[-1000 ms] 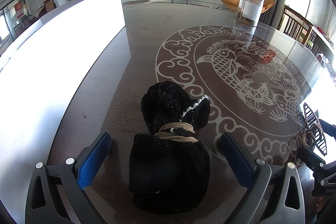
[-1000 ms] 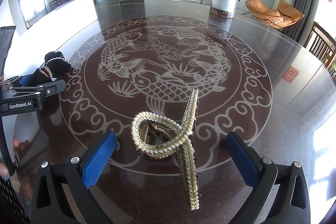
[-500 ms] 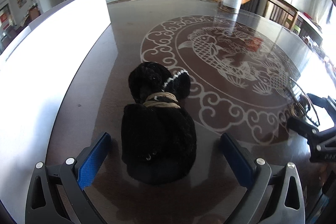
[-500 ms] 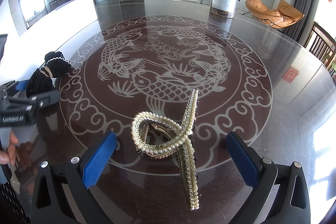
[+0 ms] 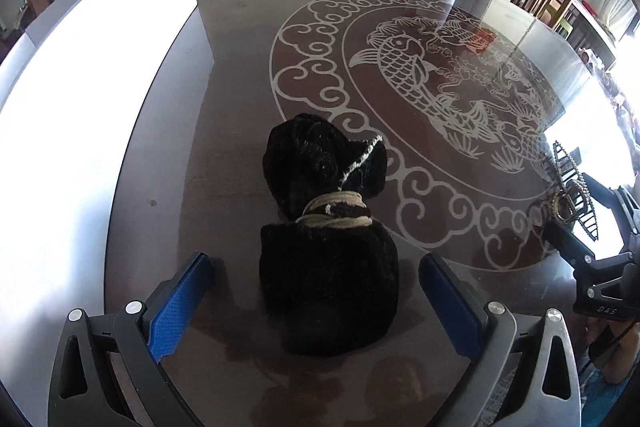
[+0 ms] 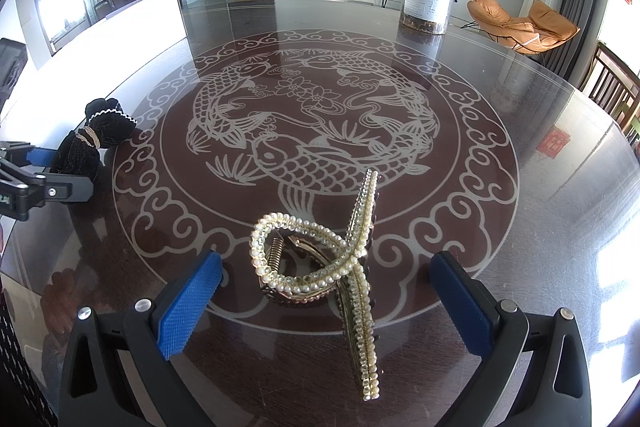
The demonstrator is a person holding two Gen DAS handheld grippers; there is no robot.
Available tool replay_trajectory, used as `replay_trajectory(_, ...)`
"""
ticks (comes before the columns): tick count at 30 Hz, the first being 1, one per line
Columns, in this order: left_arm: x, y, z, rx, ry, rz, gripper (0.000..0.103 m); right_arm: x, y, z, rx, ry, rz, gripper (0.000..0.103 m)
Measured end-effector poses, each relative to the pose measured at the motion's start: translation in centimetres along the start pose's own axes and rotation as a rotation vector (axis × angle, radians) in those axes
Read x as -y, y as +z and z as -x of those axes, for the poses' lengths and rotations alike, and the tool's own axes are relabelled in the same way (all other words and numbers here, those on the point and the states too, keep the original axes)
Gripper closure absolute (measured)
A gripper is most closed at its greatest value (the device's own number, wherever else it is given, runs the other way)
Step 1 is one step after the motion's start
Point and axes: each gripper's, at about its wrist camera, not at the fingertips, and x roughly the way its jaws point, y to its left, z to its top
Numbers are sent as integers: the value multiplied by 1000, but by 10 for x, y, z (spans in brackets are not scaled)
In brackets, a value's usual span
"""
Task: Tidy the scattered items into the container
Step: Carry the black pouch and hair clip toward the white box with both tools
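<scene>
Both grippers, left [image 5: 316, 291] and right [image 6: 326, 291], are gaping wide, holding nothing. A glass table [image 6: 520, 163] with fish patterns is reflecting the sunlit living room.

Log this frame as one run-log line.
left gripper: open, straddling black scrunchie | right gripper: open, straddling pearl hair claw | nothing grasped
</scene>
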Motion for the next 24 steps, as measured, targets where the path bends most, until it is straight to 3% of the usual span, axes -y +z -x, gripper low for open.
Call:
replay_trajectory(2,0,4,4,39,22,-16,39,0,0,0,0,0,0,0)
replay_trajectory(3,0,6,6,52,23,-21,48,0,0,0,0,0,0,0)
replay_trajectory(4,-1,8,7,62,6,-23,64,0,0,0,0,0,0,0)
replay_trajectory(7,-4,4,14,91,-39,-10,66,0,0,0,-1,-1,0,0)
replay_trajectory(10,-5,-12,33,133,-28,-9,66,2,0,2,5,13,-8,0)
replay_trajectory(13,-10,-32,59,179,-28,8,66,21,-6,26,124,157,-65,0)
replay_trajectory(14,-12,-33,67,187,-31,14,66,24,-8,30,126,151,-61,0)
replay_trajectory(20,-9,-42,73,196,-62,18,66,21,6,29,-7,174,-23,4)
replay_trajectory(22,-7,-45,77,196,-70,16,66,12,16,18,-71,131,1,13)
replay_trajectory(24,-4,-49,82,204,-72,12,66,10,20,7,-121,118,-2,42)
